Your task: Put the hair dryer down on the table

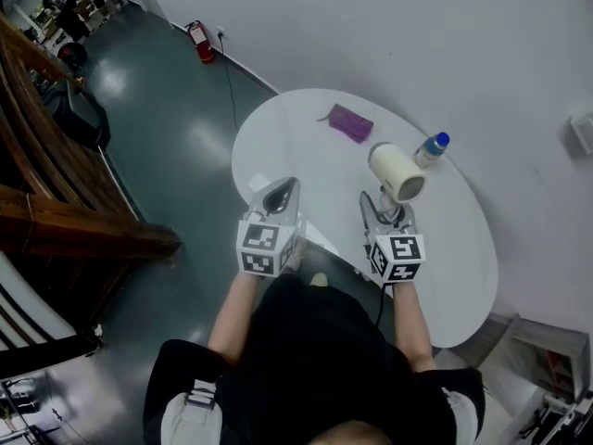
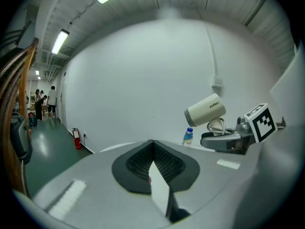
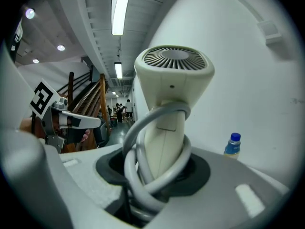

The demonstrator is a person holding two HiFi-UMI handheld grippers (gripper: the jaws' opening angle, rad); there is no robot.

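The white surface waits below. The dryer hangs upright above its near edge, handle clamped in the right gripper. It looks mid-carry: lowering onto bare surface comes next, then release. The left gripper is closed, empty.

I see bare worktop centre frame; purple pouch upper centre, bottle upper right block far edge.

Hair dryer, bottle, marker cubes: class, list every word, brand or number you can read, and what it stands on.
Hair dryer: short dark brand word on the barrel, too small to read.
Bottle: label too blurred to read.
Marker cubes: black-and-white squares only, no words.
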